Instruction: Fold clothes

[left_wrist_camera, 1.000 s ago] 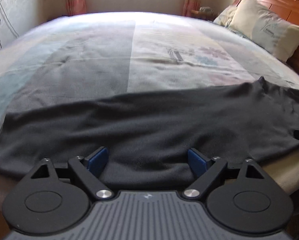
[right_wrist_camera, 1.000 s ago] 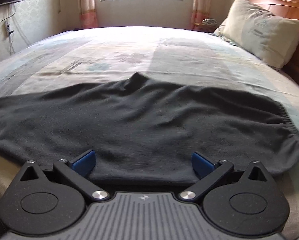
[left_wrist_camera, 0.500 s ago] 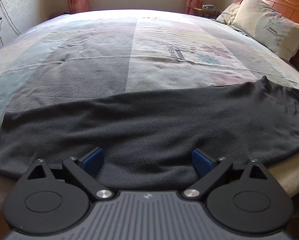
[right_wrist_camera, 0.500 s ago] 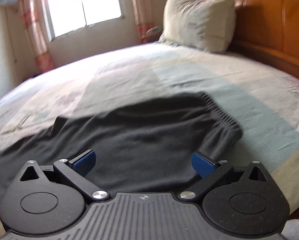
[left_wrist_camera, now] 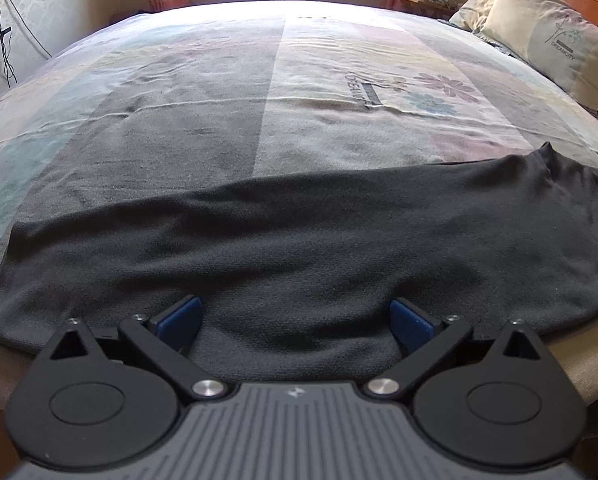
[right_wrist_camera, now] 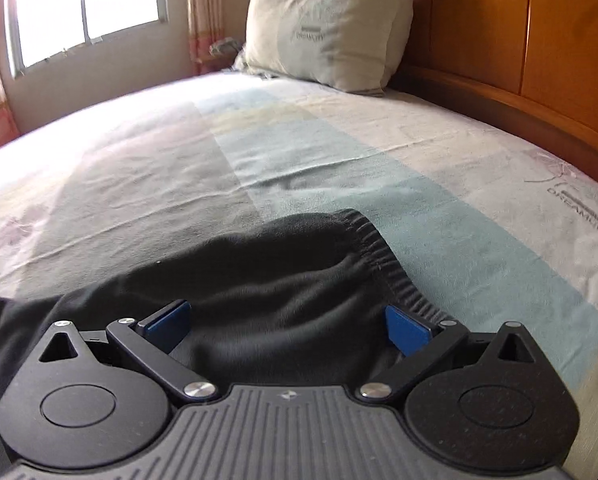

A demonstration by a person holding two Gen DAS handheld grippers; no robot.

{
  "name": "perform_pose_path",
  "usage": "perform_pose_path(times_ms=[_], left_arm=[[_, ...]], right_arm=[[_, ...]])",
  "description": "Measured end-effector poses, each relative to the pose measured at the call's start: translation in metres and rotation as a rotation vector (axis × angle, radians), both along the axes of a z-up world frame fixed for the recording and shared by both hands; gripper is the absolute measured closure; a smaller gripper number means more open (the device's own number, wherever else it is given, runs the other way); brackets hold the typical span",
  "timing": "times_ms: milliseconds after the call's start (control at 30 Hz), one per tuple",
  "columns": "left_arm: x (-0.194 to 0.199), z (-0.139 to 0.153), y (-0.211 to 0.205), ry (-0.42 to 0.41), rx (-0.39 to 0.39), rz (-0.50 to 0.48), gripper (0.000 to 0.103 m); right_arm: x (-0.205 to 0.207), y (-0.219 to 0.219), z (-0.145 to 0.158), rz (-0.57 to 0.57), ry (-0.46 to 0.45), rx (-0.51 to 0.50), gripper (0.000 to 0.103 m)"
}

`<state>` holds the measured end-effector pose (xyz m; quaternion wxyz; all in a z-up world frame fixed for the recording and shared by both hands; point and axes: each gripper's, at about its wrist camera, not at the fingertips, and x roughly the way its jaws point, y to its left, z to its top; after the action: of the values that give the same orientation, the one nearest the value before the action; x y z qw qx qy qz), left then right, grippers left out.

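Note:
A dark grey pair of trousers (left_wrist_camera: pixel 299 248) lies flat across the near edge of the bed, stretching from left to right in the left wrist view. My left gripper (left_wrist_camera: pixel 295 322) hovers open over its near hem, blue pads wide apart with nothing between them. In the right wrist view the elastic waistband (right_wrist_camera: pixel 383 260) of the same trousers (right_wrist_camera: pixel 267 296) curves up at the garment's right end. My right gripper (right_wrist_camera: pixel 287 326) is open just above the cloth beside that waistband, its right pad close to the gathered edge.
The bed (left_wrist_camera: pixel 299 92) has a patchwork sheet in grey, pale blue and cream. Pillows (right_wrist_camera: pixel 327 24) lean against the wooden headboard (right_wrist_camera: pixel 519 40) at the right. A window (right_wrist_camera: pixel 87 4) with curtains is beyond the far side. Cables (left_wrist_camera: pixel 3 28) hang on the left wall.
My right gripper has swung right and moved toward the waistband end of the trousers. The left gripper has tipped down slightly over the near hem. Both stay open.

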<state>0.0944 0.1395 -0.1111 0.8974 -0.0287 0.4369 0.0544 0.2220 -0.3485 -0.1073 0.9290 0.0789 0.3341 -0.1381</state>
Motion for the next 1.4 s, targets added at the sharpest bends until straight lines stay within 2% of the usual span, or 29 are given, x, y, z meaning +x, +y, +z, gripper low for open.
perform_pose_path(times_ms=[67,167,233,267,333,400,533,600,700,800,900,967,1033,1133,1267,1400], left_arm=[[0.003,0.002,0.000,0.023,-0.001,0.006,0.003],[0.009,0.003,-0.001,0.056,0.000,0.017,0.003],[0.012,0.004,-0.003,0.075,0.004,0.027,0.002],[0.014,0.004,-0.003,0.085,0.006,0.032,0.002],[0.015,0.004,-0.004,0.089,0.006,0.043,0.002],[0.014,0.004,-0.004,0.089,0.006,0.046,0.002],[0.017,0.005,-0.003,0.104,0.004,0.050,0.001],[0.020,0.005,-0.004,0.116,0.006,0.052,0.000],[0.023,0.005,-0.005,0.130,0.009,0.056,0.000],[0.024,0.005,-0.004,0.134,0.006,0.057,0.000],[0.025,0.005,-0.004,0.140,0.006,0.058,0.000],[0.026,0.005,-0.004,0.143,0.004,0.059,0.000],[0.026,0.005,-0.004,0.145,0.005,0.060,0.000],[0.026,0.005,-0.004,0.143,0.007,0.061,0.000],[0.019,0.012,-0.007,0.122,0.020,0.046,0.001],[0.012,0.022,-0.011,0.094,0.039,0.026,0.002]], right_arm=[[0.000,0.009,0.011,0.009,0.006,-0.002,0.000],[-0.013,0.034,0.031,0.087,-0.097,-0.054,0.000],[-0.002,0.045,0.030,0.143,-0.088,-0.090,0.000],[0.005,0.048,0.028,0.161,-0.072,-0.096,0.000],[0.026,0.043,0.013,0.162,0.012,-0.044,0.000],[0.039,0.037,-0.001,0.170,0.056,0.010,0.000],[0.038,0.038,0.005,0.199,0.058,0.020,0.000],[0.035,0.036,0.020,0.216,0.010,0.038,0.000],[0.050,0.034,0.022,0.201,0.034,-0.029,0.000],[0.084,0.021,-0.001,0.228,0.134,-0.039,0.000],[0.097,0.016,-0.006,0.271,0.126,-0.055,0.000],[0.091,0.014,0.004,0.264,0.123,-0.026,0.000],[0.073,0.018,0.018,0.263,0.073,-0.010,0.000],[0.043,0.037,0.036,0.329,0.010,-0.005,0.000],[0.002,0.065,0.035,0.448,-0.007,-0.019,0.000],[-0.017,0.058,0.018,0.435,0.038,-0.056,0.000]])
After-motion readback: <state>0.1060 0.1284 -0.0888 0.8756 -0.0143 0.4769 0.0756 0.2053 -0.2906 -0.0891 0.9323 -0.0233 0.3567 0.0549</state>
